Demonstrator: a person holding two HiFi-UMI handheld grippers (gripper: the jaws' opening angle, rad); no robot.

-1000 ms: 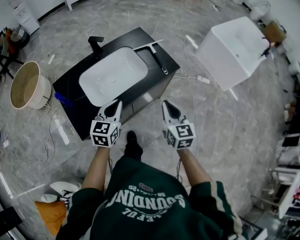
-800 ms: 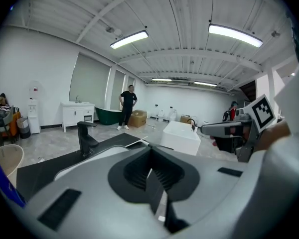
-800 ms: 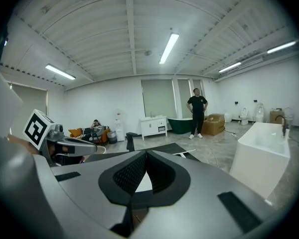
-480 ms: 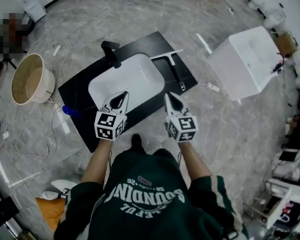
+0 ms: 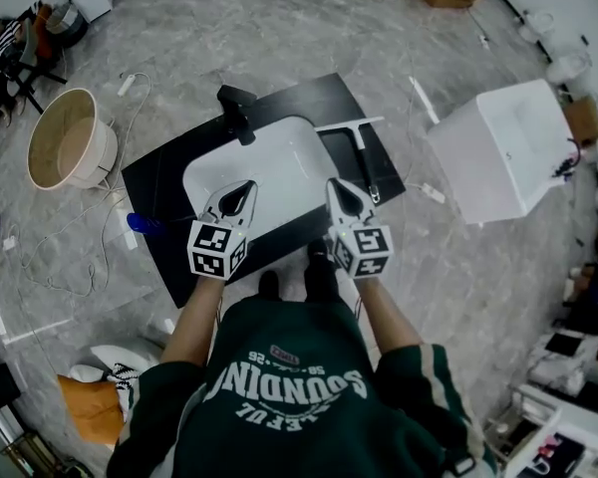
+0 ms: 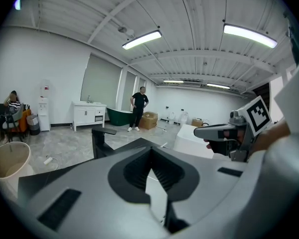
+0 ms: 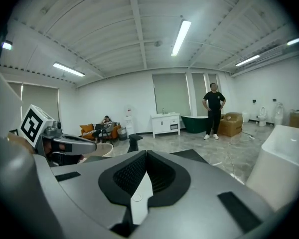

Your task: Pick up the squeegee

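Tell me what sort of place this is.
Likely a bathroom-fixture showroom or workshop. A black vanity with a white basin stands loose on the stone floor. Another white sink unit sits beside it, and a green bathtub stands by the far wall.

Head view: from above the shoulders, facing steeply down, well above the counter (image 5: 169, 197), basin (image 5: 269, 167) and tap (image 5: 237, 108); takes in left gripper (image 5: 241, 192) and right gripper (image 5: 339, 192) at mid-frame.

Left gripper view: low, just behind own jaws, facing near level across the counter into the room; tap (image 6: 102, 141) close ahead, right gripper (image 6: 204, 131) alongside at right.

Right gripper view: likewise low and near level; left gripper (image 7: 87, 144) at left, tap (image 7: 134, 142) ahead.

Shared by all three: tap and counter. Shared by both gripper views: standing person (image 6: 138, 108) and cabinet (image 6: 88, 114).
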